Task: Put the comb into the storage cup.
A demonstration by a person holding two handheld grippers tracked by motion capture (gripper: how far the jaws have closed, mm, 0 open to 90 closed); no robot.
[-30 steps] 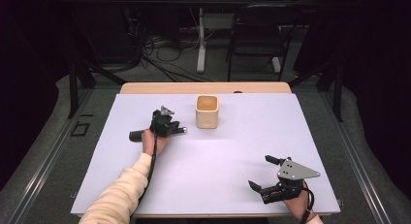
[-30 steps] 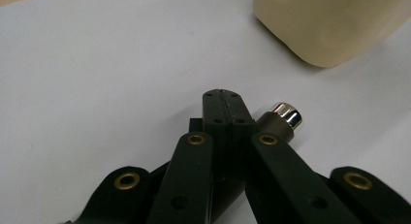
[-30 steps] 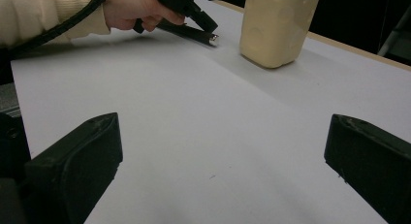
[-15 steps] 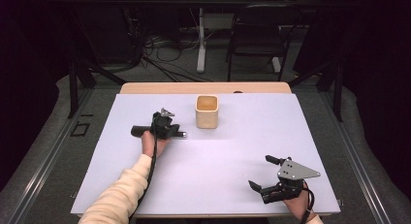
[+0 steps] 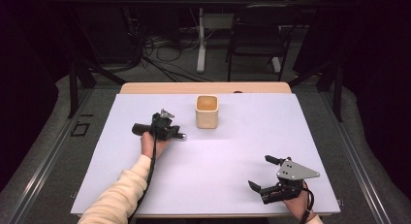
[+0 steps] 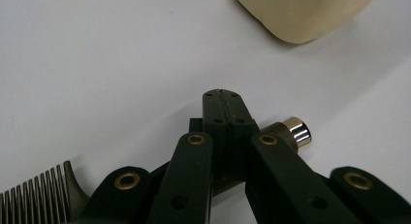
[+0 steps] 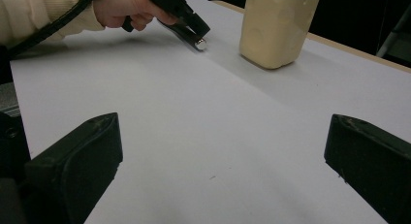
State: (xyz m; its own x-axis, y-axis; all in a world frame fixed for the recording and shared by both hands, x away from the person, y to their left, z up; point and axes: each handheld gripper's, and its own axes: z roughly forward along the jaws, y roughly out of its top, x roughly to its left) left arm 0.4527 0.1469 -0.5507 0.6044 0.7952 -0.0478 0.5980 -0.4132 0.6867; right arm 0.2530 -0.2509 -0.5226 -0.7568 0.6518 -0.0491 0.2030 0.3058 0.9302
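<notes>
A cream cup (image 5: 207,111) (image 6: 300,13) (image 7: 278,27) stands upright at the back middle of the white table (image 5: 242,151). Just left of it, my left gripper (image 5: 174,133) (image 6: 223,95) (image 7: 186,20) is held low over the table with its jaws pressed together. A grey comb-like tool lies crosswise in the jaws. Its teeth (image 6: 34,200) stick out on one side and its chrome-capped handle end (image 6: 298,131) (image 5: 183,136) (image 7: 199,43) on the other, toward the cup. My right gripper (image 5: 259,171) (image 7: 223,156) rests near the front right edge, jaws wide apart with nothing between them.
A wooden strip (image 5: 203,88) runs along the table's far edge. Beyond it, on the dark floor, are a chair (image 5: 257,40) and cables. The person's cream sleeve (image 5: 121,195) crosses the table's front left.
My left gripper has drifted slightly right and away, toward the cup, carrying the tool with it. The right gripper has stayed put.
</notes>
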